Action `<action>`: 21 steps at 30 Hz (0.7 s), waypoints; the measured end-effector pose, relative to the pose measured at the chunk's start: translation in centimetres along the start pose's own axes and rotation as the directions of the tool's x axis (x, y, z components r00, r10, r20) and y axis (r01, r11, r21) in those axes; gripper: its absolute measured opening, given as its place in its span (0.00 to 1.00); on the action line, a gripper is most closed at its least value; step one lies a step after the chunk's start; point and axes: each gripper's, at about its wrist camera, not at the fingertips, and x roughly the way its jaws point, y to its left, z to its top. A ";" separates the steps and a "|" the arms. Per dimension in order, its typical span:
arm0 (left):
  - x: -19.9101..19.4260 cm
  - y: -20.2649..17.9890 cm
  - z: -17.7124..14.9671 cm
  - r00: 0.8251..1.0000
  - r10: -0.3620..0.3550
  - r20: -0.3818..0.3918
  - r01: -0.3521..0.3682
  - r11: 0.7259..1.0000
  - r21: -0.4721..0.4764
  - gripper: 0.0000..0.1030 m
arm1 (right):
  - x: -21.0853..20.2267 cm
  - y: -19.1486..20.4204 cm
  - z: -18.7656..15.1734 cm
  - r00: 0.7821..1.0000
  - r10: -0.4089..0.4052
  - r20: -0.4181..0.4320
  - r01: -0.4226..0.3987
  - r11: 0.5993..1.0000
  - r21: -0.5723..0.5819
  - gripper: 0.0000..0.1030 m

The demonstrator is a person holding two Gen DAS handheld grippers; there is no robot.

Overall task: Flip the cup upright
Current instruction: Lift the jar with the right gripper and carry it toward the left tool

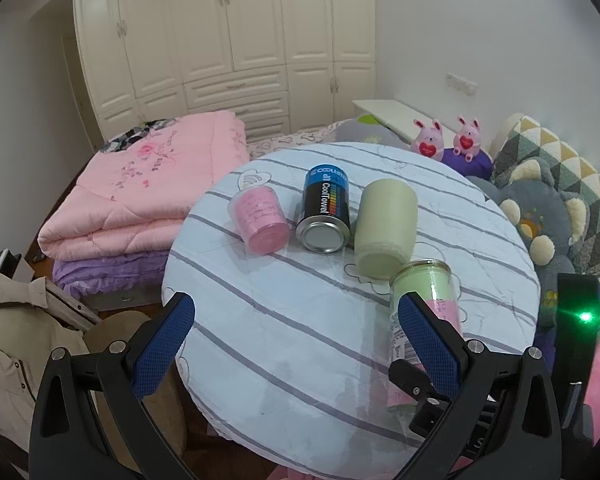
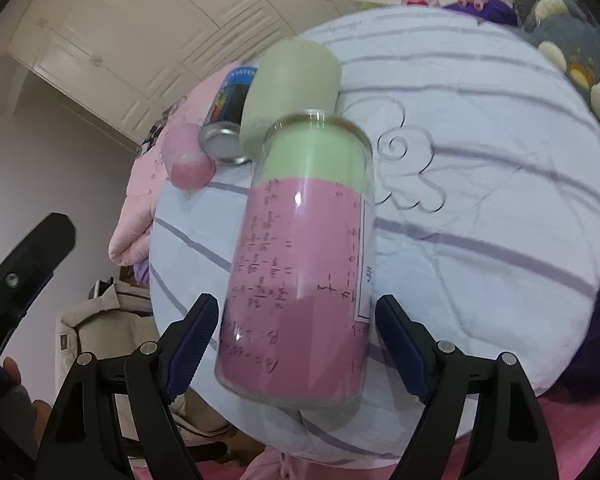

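A clear glass cup (image 2: pixel 300 264) with pink and green paper inside sits between the blue pads of my right gripper (image 2: pixel 296 332), tilted over the round table. The pads stand close beside its lower part, with a thin gap showing on each side. The same cup shows in the left wrist view (image 1: pixel 424 300), partly behind my left gripper's right finger. My left gripper (image 1: pixel 296 332) is open and empty above the table's near edge. Three more cups lie on their sides: a small pink one (image 1: pixel 262 220), a black and blue can (image 1: pixel 324 212) and a pale green one (image 1: pixel 386 228).
The round table (image 1: pixel 300 344) has a white cloth with grey stripes. A folded pink quilt (image 1: pixel 148 192) lies to the left on a bed. Plush toys (image 1: pixel 540 220) and cushions sit to the right. A beige jacket (image 1: pixel 8 344) hangs at lower left. White wardrobes stand behind.
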 end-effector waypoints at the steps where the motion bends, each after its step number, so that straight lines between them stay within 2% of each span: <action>1: -0.2 -0.1 0.1 1.000 -0.006 0.003 0.006 1.000 -0.002 1.00 | -0.4 0.1 -0.1 1.000 -0.010 0.011 0.010 1.000 -0.015 0.80; 5: -1.1 -0.8 0.2 1.000 -0.022 0.018 0.022 1.000 0.005 1.00 | -2.1 0.3 -0.7 0.997 -0.050 0.054 0.053 0.997 -0.049 0.80; 12: -1.9 -2.4 0.3 0.997 -0.075 0.017 0.075 0.997 0.005 1.00 | -5.5 -0.6 0.3 0.984 -0.075 0.161 0.087 0.994 -0.068 0.80; 17: -2.2 -4.0 0.2 0.997 -0.077 0.022 0.077 0.997 0.031 1.00 | -7.8 -1.2 0.8 0.958 -0.144 0.249 0.175 0.979 -0.107 0.80; 21: -2.4 -4.6 0.1 0.997 -0.064 0.037 0.063 0.998 0.029 1.00 | -9.2 -1.3 0.9 0.922 -0.196 0.334 0.262 0.951 -0.164 0.80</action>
